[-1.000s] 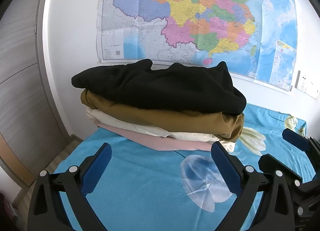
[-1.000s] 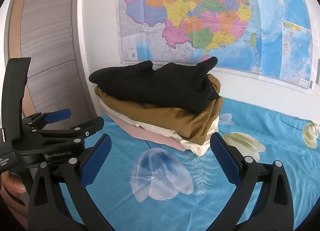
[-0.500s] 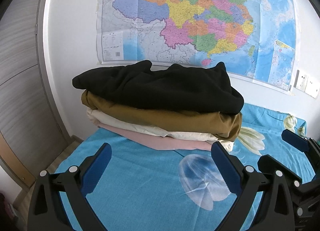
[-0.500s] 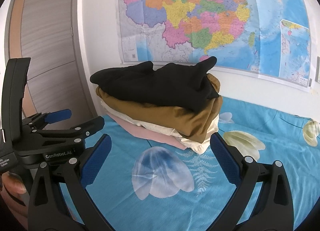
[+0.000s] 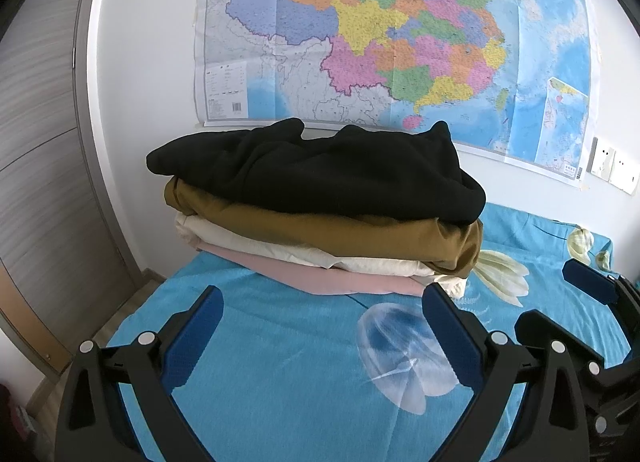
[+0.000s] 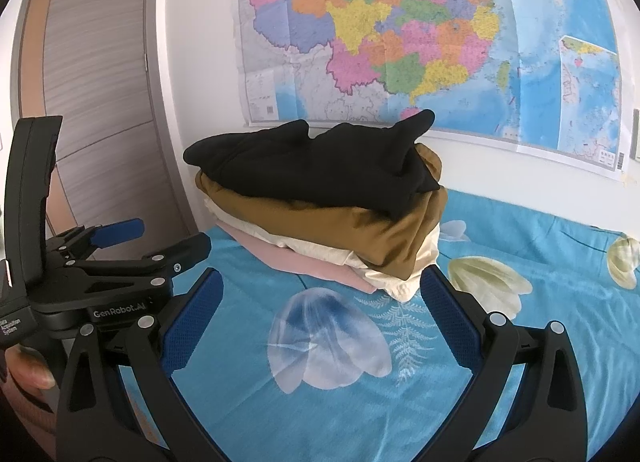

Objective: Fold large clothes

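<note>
A stack of folded clothes sits on the bed against the wall: a black garment (image 5: pixel 320 174) on top, a brown one (image 5: pixel 320 232) under it, then a cream one (image 5: pixel 280 250) and a pink one (image 5: pixel 320 282). The stack shows in the right wrist view too, with the black garment (image 6: pixel 316 162) on top. My left gripper (image 5: pixel 320 318) is open and empty, in front of the stack and apart from it. My right gripper (image 6: pixel 320 302) is open and empty, also short of the stack. The left gripper (image 6: pixel 120 246) shows at the left of the right wrist view.
The bed has a blue sheet (image 5: pixel 280 362) with pale flower prints. A large map (image 5: pixel 400 34) hangs on the white wall behind the stack. A grey door (image 6: pixel 100 102) stands at the left. The bed's left edge drops to a wooden floor (image 5: pixel 116 318).
Both views have shifted slightly, so the stack sits a little higher and nearer. Both grippers stay open and empty.
</note>
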### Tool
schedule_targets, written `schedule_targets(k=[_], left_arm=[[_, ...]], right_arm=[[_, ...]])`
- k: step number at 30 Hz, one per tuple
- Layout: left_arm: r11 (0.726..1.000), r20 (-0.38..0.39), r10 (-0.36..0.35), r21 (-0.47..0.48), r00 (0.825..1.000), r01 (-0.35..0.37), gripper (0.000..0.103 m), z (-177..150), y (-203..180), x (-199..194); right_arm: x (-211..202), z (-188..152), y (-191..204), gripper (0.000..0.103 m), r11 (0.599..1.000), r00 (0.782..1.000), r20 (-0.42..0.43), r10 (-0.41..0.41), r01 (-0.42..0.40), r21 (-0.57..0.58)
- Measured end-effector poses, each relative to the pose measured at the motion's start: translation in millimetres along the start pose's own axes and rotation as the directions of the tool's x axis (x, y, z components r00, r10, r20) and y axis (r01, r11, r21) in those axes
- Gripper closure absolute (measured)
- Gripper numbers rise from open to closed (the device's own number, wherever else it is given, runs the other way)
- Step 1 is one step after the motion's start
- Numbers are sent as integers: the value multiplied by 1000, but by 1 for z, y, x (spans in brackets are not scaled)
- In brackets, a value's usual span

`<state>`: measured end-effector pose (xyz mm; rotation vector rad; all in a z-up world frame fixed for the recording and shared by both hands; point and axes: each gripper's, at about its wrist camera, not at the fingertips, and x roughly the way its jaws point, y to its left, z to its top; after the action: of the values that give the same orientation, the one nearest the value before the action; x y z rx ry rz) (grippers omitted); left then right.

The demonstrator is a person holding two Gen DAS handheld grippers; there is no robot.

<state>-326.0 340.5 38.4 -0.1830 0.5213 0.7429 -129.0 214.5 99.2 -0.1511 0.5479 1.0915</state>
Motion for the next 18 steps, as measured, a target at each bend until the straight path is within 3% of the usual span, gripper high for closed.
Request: schedule_targets(k=[18], left_arm=[[1000,12,-7,3,1000,7,6,-4,-3,-9]], right_arm=[[-5,-2,-2,6,1000,1000,10,-2,2,11]])
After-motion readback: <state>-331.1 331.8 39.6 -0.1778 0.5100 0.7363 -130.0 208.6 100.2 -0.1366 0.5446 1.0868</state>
